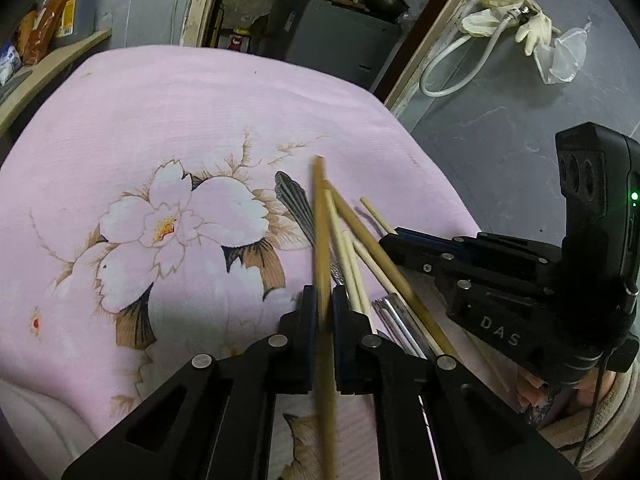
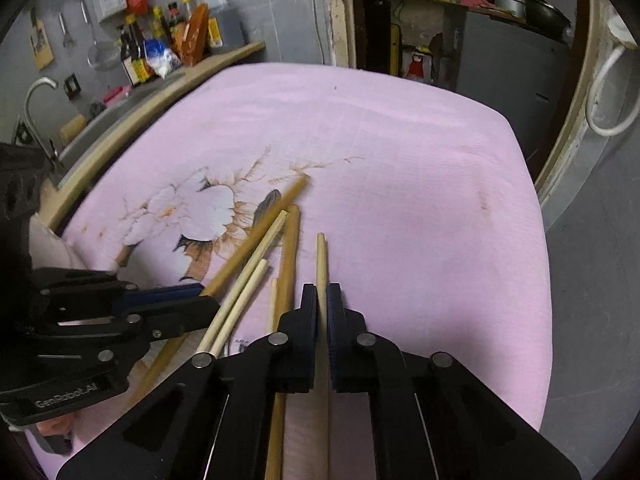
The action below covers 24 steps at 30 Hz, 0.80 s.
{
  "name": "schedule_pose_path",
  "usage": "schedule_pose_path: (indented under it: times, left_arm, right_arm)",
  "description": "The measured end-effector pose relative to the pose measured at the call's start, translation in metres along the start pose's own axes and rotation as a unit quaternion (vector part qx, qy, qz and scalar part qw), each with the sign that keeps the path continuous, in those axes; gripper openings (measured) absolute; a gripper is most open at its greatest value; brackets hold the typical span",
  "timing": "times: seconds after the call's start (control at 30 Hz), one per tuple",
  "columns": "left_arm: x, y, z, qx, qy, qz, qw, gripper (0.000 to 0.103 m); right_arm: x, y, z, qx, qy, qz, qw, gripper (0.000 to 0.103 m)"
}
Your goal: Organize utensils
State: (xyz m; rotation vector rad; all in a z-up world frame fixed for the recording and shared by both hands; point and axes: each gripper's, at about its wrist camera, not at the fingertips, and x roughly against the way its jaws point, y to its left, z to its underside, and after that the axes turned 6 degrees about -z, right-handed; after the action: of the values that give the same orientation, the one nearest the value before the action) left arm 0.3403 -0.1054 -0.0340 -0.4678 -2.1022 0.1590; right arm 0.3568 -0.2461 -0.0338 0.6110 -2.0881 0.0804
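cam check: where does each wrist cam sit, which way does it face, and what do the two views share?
Left wrist: sits behind the left hand-held gripper, looking forward and down along its fingers at the pink floral cloth; it is shut on a dark bamboo chopstick; right hand-held gripper at right.
Right wrist: sits behind the right hand-held gripper, same heading; it is shut on a pale chopstick; left hand-held gripper at left.
Shared: cloth, loose chopstick pile, doorway beyond.

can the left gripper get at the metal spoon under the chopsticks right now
Probably not yet. The left gripper is already shut on a dark chopstick, and the metal spoon lies partly buried under the loose chopsticks, only its handle end showing.
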Motion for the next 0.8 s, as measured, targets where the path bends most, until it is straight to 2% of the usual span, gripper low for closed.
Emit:
schedule_pose_path:
  times: [0.2,0.27,0.33,0.47,0.5,0.67,0.8]
  left_arm:
    - [0.025,-0.011,0.014,-0.025,-0.031,0.0,0.9992,0.005]
    - [0.037,-0.013,0.02,-0.027,-0.048,0.004,0.9985,0.005]
    - [0.056,-0.017,0.026,-0.035,-0.082,0.001,0.996,0.005]
    - [0.097,-0.032,0.044,-0.06,-0.184,-0.016,0.981,0.005]
    - [0.107,-0.034,0.048,-0.061,-0.206,-0.019,0.9765,0.005]
    - [0.146,-0.034,0.06,-0.054,-0.29,-0.035,0.9548,0.005]
    - [0.181,-0.028,0.069,-0.055,-0.362,-0.058,0.9286,0.005]
  right_arm:
    - [0.039,0.007,0.018,-0.018,-0.075,-0.019,0.997,0.003]
    - [0.055,0.012,0.024,-0.018,-0.108,-0.023,0.994,0.003]
    - [0.07,0.018,0.03,-0.014,-0.139,-0.03,0.99,0.003]
    - [0.1,0.039,0.04,0.008,-0.21,-0.036,0.977,0.003]
    - [0.109,0.049,0.043,0.024,-0.238,-0.033,0.97,0.003]
    - [0.138,0.081,0.045,0.054,-0.323,-0.035,0.944,0.003]
    - [0.156,0.105,0.044,0.091,-0.369,-0.029,0.924,0.003]
